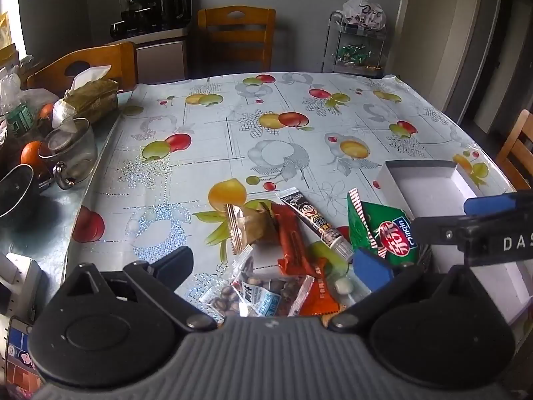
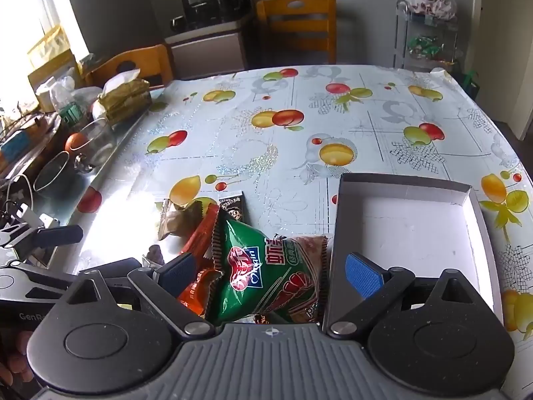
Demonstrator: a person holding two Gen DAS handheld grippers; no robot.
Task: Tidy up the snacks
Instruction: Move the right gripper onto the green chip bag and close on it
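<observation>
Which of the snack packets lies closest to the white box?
The green shrimp-chip bag: its right edge lies next to the white box wall. The orange wrapper and brown packet lie farther left.

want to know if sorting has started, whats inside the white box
Nothing shows inside the white box: its bare floor is visible in both wrist views. The right gripper covers the near edge, so that strip cannot be checked. The snacks, including the green bag, lie beside it.

Snack packets (image 2: 263, 266) heaped beside white box (image 2: 479, 220)
</observation>
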